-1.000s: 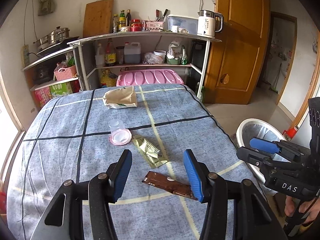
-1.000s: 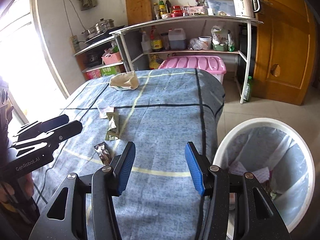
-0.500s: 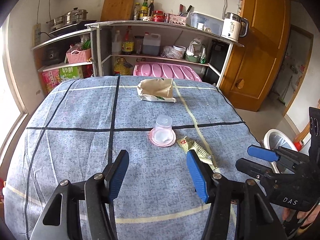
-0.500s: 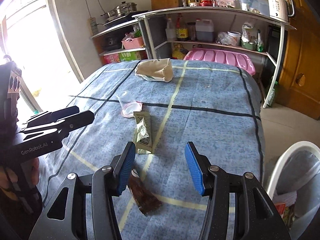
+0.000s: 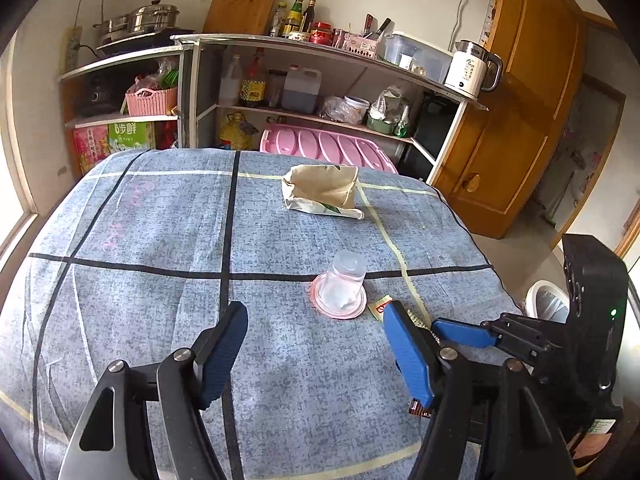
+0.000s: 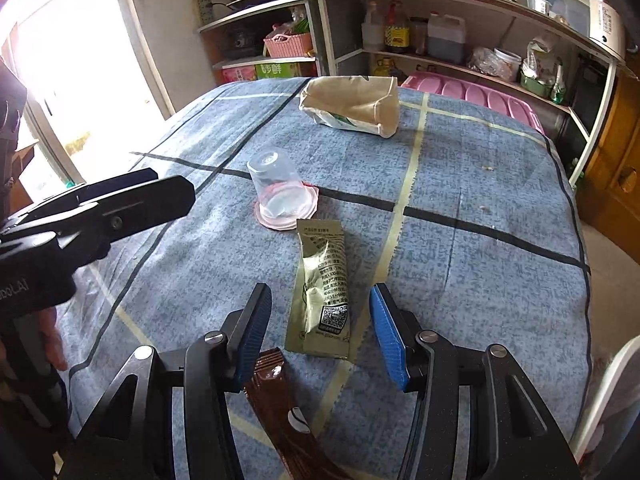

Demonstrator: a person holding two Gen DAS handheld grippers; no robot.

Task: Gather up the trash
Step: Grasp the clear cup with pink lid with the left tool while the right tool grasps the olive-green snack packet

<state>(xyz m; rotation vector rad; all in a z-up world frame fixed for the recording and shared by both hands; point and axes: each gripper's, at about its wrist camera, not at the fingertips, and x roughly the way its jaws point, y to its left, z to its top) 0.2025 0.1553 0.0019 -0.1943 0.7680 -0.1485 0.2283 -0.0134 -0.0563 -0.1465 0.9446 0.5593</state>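
While hovering over the worktop (image 6: pixel 480 184), both tongs (image 5: pixel 316 356) (image 6: pixel 320 334) spread, empty; right straddling green sachet (image 6: pixel 322 292); upturned cup (image 6: pixel 276 184) beyond.

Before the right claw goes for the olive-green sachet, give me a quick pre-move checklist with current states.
1. Right claw open: ok.
2. Olive-green foil sachet lying flat between its fingers' line: ok.
3. Brown wrapper clear of the sachet: cannot tell, ends close.
4. Clear plastic cup on pink lid apart from the sachet: ok.
5. Left claw open, out of the way: ok.
6. White bin reachable: cannot tell.
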